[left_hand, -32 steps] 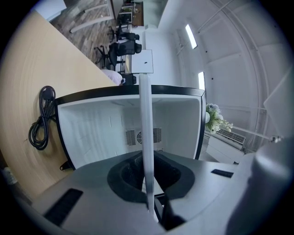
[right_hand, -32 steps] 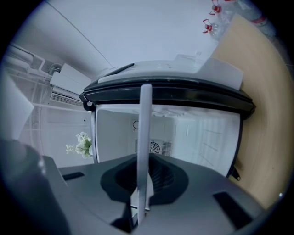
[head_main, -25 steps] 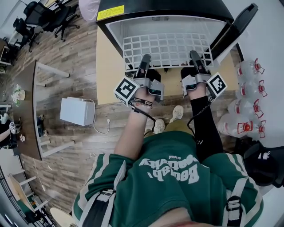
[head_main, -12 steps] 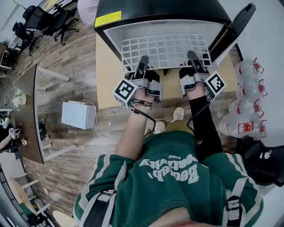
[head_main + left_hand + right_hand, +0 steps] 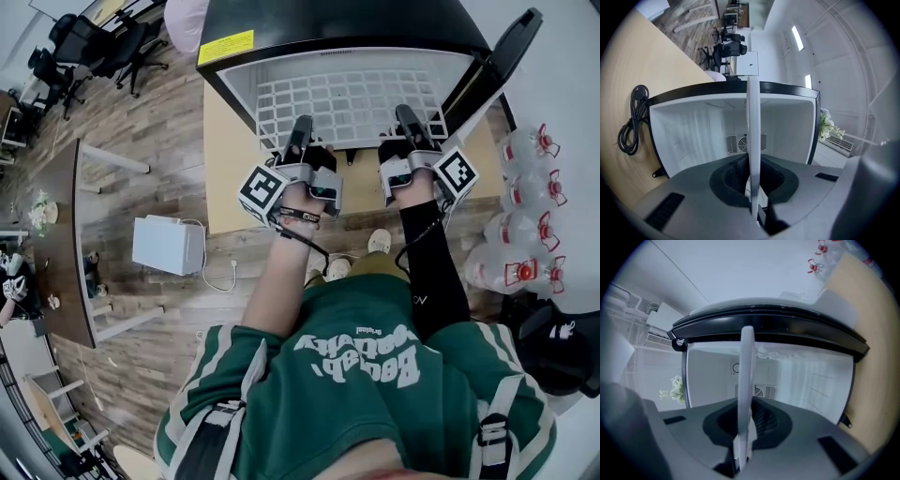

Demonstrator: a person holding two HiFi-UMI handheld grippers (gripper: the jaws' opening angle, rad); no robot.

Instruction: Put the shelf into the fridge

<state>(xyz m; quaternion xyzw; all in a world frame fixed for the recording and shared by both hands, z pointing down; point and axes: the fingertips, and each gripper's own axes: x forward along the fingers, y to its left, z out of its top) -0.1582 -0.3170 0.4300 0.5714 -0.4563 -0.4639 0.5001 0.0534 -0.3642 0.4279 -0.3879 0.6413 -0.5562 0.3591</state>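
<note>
Since a second ago, your two tools and the white wire shelf [image 5: 352,94] have edged slightly further into the open fridge [image 5: 328,23]; little else has changed. Your left tool [image 5: 302,129] is clenched on the left of the shelf's near edge, and your right tool [image 5: 408,120] on its right. The shelf lies level, mostly inside the white cavity, with its near edge at the opening. Each gripper view shows it edge-on between the jaws.

White wire shelf [image 5: 349,97], glossy black fridge [image 5: 337,23], wood-plank floor [image 5: 159,122]
</note>
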